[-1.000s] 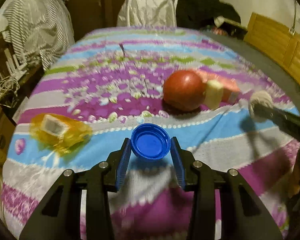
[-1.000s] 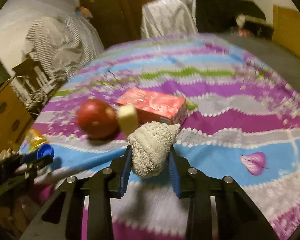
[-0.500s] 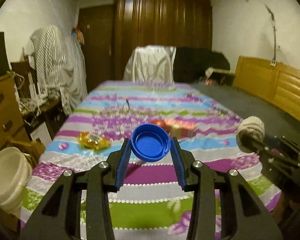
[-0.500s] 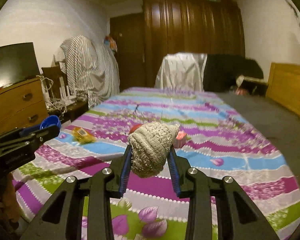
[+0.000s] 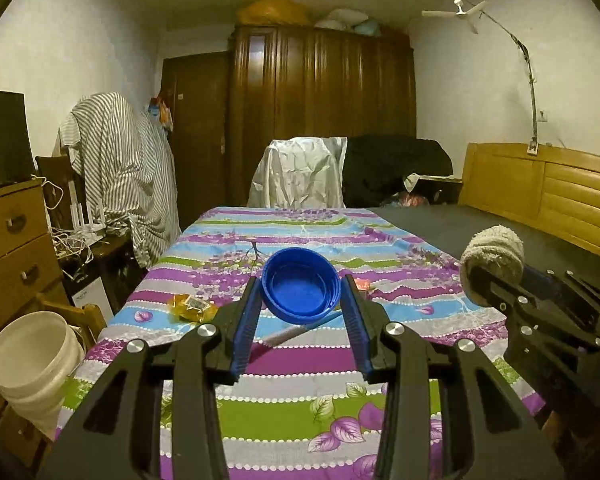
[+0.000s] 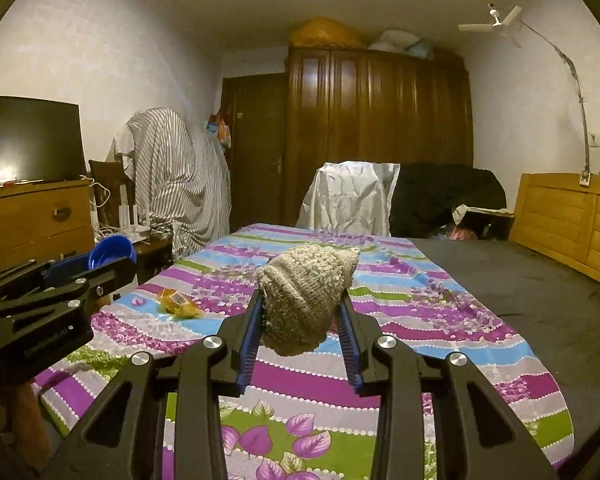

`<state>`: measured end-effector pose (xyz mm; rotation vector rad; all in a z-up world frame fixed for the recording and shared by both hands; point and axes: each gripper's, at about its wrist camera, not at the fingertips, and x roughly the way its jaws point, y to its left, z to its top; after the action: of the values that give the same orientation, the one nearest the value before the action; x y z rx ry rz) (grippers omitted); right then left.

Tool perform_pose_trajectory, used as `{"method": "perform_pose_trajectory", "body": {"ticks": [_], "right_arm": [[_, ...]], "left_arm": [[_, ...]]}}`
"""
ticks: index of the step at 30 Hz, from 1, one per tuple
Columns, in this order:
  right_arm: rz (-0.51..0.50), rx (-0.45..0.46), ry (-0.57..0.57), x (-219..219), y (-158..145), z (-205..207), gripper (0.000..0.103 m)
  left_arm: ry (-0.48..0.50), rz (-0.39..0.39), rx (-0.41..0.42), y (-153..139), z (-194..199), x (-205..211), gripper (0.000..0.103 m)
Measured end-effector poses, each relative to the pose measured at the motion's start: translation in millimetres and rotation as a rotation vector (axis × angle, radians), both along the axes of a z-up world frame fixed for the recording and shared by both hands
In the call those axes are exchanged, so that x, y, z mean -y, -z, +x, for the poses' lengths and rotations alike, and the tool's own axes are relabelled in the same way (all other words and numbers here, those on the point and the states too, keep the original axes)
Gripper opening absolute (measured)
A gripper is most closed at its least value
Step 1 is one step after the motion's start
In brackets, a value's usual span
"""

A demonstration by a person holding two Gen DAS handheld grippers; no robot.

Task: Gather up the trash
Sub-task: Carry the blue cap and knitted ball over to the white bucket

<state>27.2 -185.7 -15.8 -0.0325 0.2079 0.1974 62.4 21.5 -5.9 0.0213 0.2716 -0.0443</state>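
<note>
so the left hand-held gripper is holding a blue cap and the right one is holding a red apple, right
Not quite. The left hand-held gripper does hold the blue cap, but the right hand-held gripper holds a beige knitted bundle, not a red apple. The right wrist view shows it clamped between the blue pads.

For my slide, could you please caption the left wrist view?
Left gripper holds a blue cap above the striped bedspread.

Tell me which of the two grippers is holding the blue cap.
The left gripper: the blue cap sits pinched between its jaws, hollow side facing the camera. The right gripper grips a beige knitted bundle instead.
</note>
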Motion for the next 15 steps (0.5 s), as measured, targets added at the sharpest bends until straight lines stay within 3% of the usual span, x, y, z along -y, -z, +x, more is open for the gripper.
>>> {"method": "perform_pose_trajectory", "body": {"ticks": [15], "right_arm": [[-0.002,-0.009,-0.036,-7.3,-6.8,4.6,0.037]], "left_arm": [[-0.031,0.003,0.006,-1.6,-6.4,-5.2,0.039]]}}
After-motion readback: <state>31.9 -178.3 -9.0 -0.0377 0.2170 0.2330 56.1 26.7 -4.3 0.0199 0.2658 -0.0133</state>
